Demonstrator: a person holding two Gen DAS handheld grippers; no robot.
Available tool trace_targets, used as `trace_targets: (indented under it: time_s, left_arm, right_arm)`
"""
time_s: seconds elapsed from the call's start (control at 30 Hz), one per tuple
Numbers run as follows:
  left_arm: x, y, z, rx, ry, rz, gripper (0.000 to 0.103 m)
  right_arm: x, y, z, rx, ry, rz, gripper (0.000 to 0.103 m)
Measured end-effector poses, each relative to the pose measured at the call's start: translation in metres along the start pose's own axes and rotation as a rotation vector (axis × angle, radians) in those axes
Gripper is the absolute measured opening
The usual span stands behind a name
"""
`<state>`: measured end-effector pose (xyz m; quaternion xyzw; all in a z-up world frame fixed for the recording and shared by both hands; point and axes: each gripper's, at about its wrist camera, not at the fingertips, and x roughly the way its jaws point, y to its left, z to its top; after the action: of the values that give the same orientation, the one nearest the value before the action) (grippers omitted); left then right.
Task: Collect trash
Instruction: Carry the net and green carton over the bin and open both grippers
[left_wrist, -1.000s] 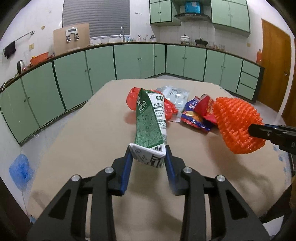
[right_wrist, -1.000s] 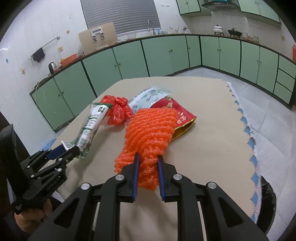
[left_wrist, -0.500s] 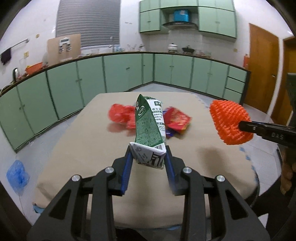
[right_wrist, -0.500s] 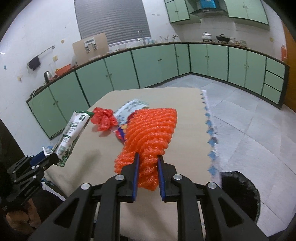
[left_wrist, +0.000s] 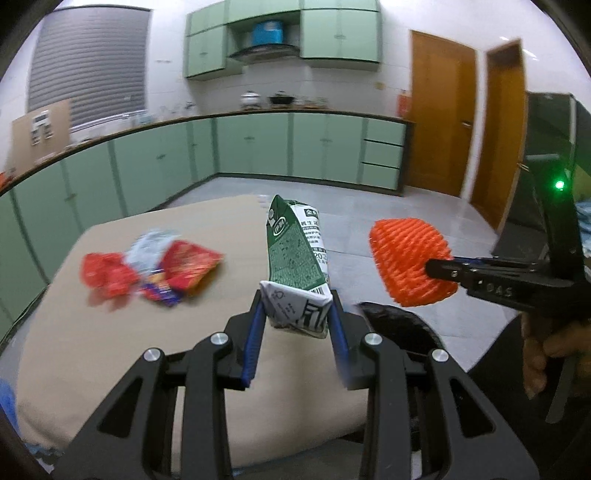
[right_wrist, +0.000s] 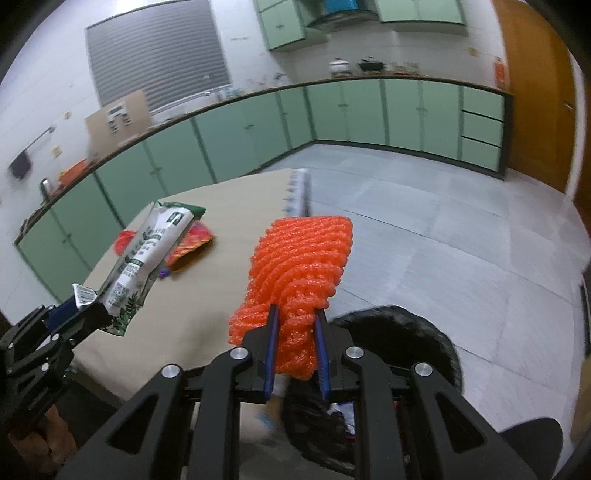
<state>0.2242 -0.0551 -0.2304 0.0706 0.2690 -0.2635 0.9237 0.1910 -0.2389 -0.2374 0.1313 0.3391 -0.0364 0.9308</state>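
My left gripper (left_wrist: 295, 317) is shut on a green and white milk carton (left_wrist: 297, 254), held upright above the near edge of the table (left_wrist: 110, 332). My right gripper (right_wrist: 295, 325) is shut on an orange foam net (right_wrist: 301, 266) and holds it over the rim of a black trash bin (right_wrist: 424, 332) on the floor. The bin also shows in the left wrist view (left_wrist: 399, 325), just right of the carton. The carton (right_wrist: 147, 251) and the left gripper (right_wrist: 85, 317) show at left in the right wrist view.
A red bag (left_wrist: 107, 273), a clear wrapper (left_wrist: 151, 243) and red snack wrappers (left_wrist: 188, 266) lie on the beige table at left. Green cabinets (left_wrist: 258, 147) line the walls. Grey tiled floor (right_wrist: 443, 240) lies beyond the bin; wooden doors (left_wrist: 443, 125) stand at right.
Both grippers have swung right and back from the table with their loads. The bin has come into view under the orange net. The wrappers now lie far left.
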Motion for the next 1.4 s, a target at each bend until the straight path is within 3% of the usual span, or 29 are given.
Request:
trace_targets:
  time_s: [0.27,0.53,0.73,0.97,1.4]
  left_arm:
    - [0.052,-0.084,-0.011,0.122,0.071,-0.136,0.031]
    - [0.100,-0.125,-0.034,0.198,0.164,-0.166,0.031]
    - [0.122,-0.127,-0.043,0.198,0.212,-0.158,0.032]
    - [0.129,-0.126,-0.040,0.192,0.221,-0.144,0.034]
    - [0.081,-0.066,-0.015,0.083,0.125,-0.029,0.047]
  right_arm:
    - [0.000,-0.070,-0.024,0.117,0.043,-0.091,0.018]
    - [0.024,-0.106,-0.042,0.173,0.120,-0.110,0.018]
    - [0.041,-0.115,-0.044,0.177,0.170,-0.097,0.027]
    - [0.041,-0.121,-0.047,0.186,0.172,-0.100,0.028]
    - [0.021,-0.105,-0.030,0.164,0.116,-0.087,0.030]
